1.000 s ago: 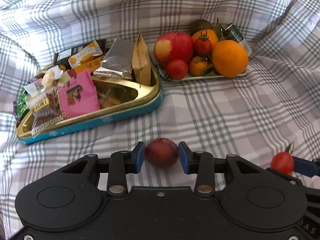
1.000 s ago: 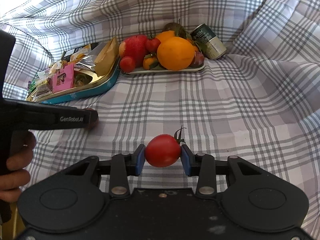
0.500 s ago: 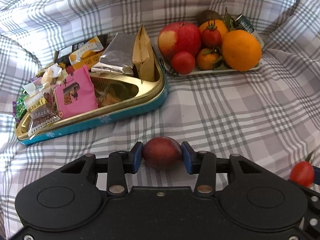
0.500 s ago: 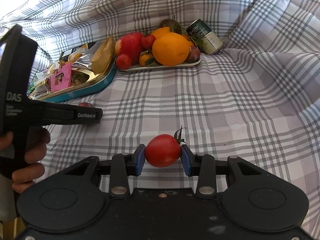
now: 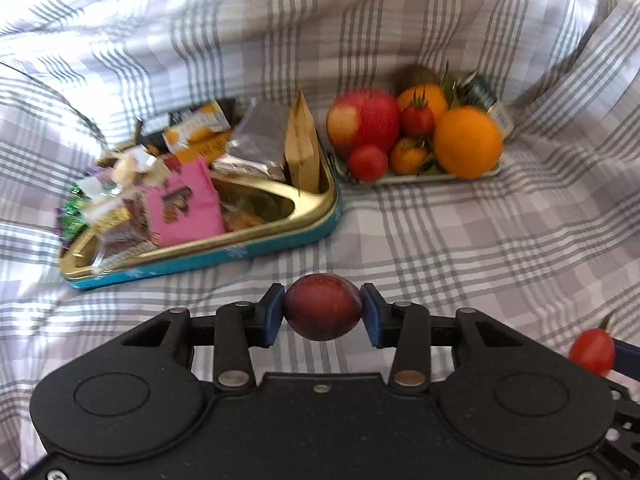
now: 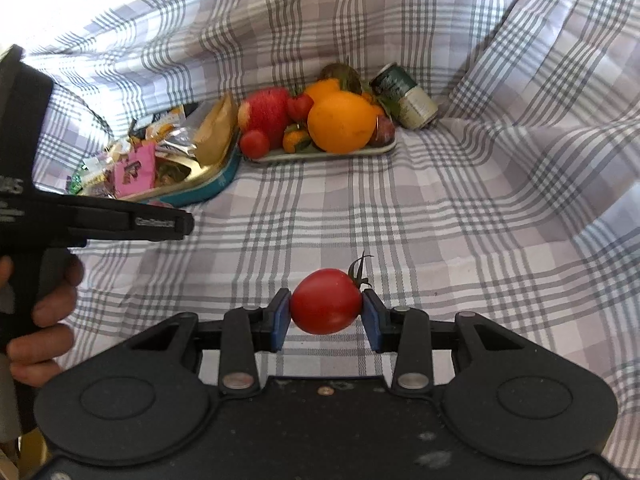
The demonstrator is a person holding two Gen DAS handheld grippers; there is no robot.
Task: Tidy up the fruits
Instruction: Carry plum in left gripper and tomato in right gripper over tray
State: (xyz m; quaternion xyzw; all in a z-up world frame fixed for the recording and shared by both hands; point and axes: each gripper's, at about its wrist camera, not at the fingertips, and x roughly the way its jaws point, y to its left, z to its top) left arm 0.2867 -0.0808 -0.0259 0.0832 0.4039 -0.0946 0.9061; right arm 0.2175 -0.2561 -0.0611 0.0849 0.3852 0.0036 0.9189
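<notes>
Left wrist view has a dark red plum (image 5: 322, 307) at lower centre of the frame, clamped between the blue pads of the left hand-held gripper (image 5: 322, 314), one pad touching each side of the fruit, held above the checked cloth (image 5: 460, 240). At the lower right edge a red tomato (image 5: 592, 350) shows against a blue pad. Right wrist view puts that tomato (image 6: 326, 301) at lower centre, pinched between the blue pads of the right hand-held gripper (image 6: 326, 314), its green stem pointing up and right. Well beyond both fruits, in the upper middle of each frame, a small tray (image 5: 416, 178) holds a big orange (image 5: 468, 142), a red apple (image 5: 366, 120), small tomatoes and smaller oranges, crowded together. Just left of it sits a gold-lined teal tin (image 5: 224, 254) full of snack packets. A can (image 6: 404, 96) lies tilted behind the tray's right end.
</notes>
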